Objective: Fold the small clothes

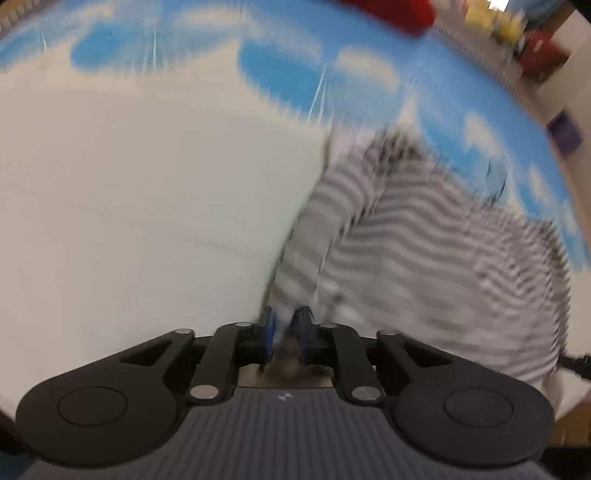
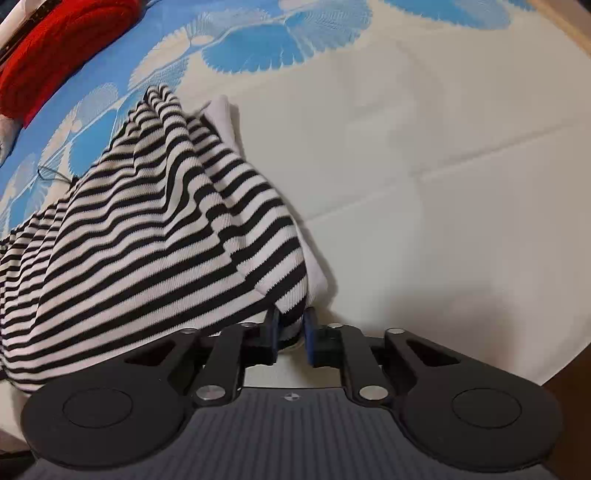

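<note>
Left wrist view: the picture is smeared by motion blur. The left gripper (image 1: 286, 325) has its two blue pads drawn close together, with a fold of the striped garment (image 1: 424, 251) pinched between them. The cloth runs up and away from the pads as a narrow band, then spreads out to the right in a broad rumpled sheet of grey-looking stripes. Under it lies a bedsheet (image 1: 147, 203), plain cream across the left and middle and printed with blue and white shapes toward the top and right. At the top edge there is a red item (image 1: 391, 14), and near the top right corner some yellow and red things too blurred to name.

Right wrist view: this one is sharp. The right gripper (image 2: 291, 328) is narrowed onto an edge of the garment (image 2: 147, 251), black and white stripes showing between the blue pads (image 2: 274, 332). From there the cloth rises to the left in a peaked, creased heap, with a plain white layer showing along its right edge. It rests on the sheet (image 2: 443, 166), cream to the right, blue fan-shaped print (image 2: 255, 51) at the top and left. A red knitted item (image 2: 62, 44) lies at the upper left corner, apart from the stripes.
</note>
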The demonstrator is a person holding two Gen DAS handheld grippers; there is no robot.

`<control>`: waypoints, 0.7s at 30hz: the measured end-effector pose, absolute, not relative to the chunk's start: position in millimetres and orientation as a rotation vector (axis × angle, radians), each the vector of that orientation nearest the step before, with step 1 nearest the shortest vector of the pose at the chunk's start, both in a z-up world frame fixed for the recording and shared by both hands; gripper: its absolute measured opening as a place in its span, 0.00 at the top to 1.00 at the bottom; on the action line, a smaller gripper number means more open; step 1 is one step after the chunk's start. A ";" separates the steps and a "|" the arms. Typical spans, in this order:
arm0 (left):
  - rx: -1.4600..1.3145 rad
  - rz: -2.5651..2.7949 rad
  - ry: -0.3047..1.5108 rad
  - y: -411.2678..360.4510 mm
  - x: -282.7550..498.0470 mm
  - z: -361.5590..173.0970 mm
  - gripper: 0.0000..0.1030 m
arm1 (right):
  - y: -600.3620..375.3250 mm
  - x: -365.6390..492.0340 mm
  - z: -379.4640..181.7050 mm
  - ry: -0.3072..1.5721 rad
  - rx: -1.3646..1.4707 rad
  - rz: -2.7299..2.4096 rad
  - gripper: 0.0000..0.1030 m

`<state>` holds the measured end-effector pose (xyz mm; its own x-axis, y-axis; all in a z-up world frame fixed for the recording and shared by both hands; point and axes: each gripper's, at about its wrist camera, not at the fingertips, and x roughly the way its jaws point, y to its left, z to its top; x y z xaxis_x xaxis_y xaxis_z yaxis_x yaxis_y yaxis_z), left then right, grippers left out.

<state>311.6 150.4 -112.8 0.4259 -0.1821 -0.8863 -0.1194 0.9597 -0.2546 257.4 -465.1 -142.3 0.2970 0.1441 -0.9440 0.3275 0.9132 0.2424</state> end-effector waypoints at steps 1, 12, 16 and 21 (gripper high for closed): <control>-0.311 -0.053 1.077 147.8 311.1 -103.9 0.77 | -462.9 258.4 -133.4 1.229 0.409 -0.137 0.84; -0.109 -0.270 1.224 56.8 342.1 -137.8 0.66 | -430.8 283.2 -161.4 1.248 0.234 -0.103 0.82; -0.272 -0.191 1.231 77.4 357.6 -134.3 0.66 | -433.9 292.9 -144.9 1.142 0.271 -0.151 0.78; -0.360 -0.108 0.961 95.5 368.0 -92.7 0.53 | -419.4 312.8 -122.8 0.948 0.221 -0.080 0.54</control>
<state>368.0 95.5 -92.7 0.5728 -0.2480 -0.7813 -0.0685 0.9353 -0.3471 312.8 -419.4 -122.8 0.5825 0.0288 -0.8123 0.1644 0.9745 0.1525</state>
